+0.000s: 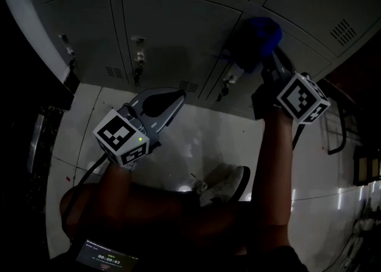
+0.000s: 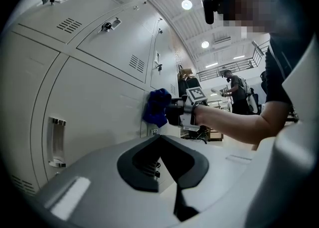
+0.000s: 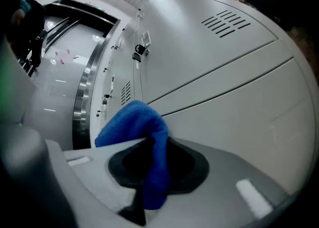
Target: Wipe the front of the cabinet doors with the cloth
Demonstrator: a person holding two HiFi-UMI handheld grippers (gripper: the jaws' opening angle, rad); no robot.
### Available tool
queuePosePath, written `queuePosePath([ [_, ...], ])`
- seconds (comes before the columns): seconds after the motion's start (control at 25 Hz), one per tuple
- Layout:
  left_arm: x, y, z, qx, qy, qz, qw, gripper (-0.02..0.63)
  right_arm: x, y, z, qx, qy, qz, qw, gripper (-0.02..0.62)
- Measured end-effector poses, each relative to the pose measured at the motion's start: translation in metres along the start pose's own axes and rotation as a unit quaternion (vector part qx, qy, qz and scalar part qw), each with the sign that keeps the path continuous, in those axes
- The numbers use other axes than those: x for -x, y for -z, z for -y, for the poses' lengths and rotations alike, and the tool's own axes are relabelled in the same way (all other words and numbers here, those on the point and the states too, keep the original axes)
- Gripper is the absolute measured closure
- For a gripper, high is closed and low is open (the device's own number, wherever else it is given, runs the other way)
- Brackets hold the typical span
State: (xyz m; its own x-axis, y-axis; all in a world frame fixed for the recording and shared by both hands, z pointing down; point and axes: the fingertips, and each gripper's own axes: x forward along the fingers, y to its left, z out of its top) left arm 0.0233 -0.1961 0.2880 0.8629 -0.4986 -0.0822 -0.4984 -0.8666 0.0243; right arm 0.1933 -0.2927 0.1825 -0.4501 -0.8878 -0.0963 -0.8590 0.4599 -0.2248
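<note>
Cloth (image 1: 262, 31) in right tool (image 1: 271, 65), against cabinet doors (image 1: 178, 21), left tool (image 1: 161, 105) lower left, apart

The blue cloth (image 1: 260, 36) is pressed against the grey cabinet doors (image 1: 178, 21), at the tip of the right gripper (image 1: 268, 61); the left gripper (image 1: 168, 99) hangs below the doors, apart from them, over the white floor (image 1: 202, 140); a shoe (image 1: 229, 184) stands further below.

A pale shoe (image 1: 229, 184) stands on the glossy white floor (image 1: 196, 140); a small lit screen (image 1: 108, 258) shows lower left.
</note>
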Motion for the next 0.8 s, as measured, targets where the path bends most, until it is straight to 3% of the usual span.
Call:
queuePosePath([
  [0.48,-0.001,0.005,0.007,-0.003,0.004,-0.007,1.0000,0.603,0.040,-0.018,0.046,0.005,0.054,0.002,0.999,0.534],
  [0.8,-0.001,0.008,0.009,-0.005,0.005,-0.011,0.9999,0.603,0.087,-0.035,0.101,0.035,0.138,0.006,0.990,0.534],
])
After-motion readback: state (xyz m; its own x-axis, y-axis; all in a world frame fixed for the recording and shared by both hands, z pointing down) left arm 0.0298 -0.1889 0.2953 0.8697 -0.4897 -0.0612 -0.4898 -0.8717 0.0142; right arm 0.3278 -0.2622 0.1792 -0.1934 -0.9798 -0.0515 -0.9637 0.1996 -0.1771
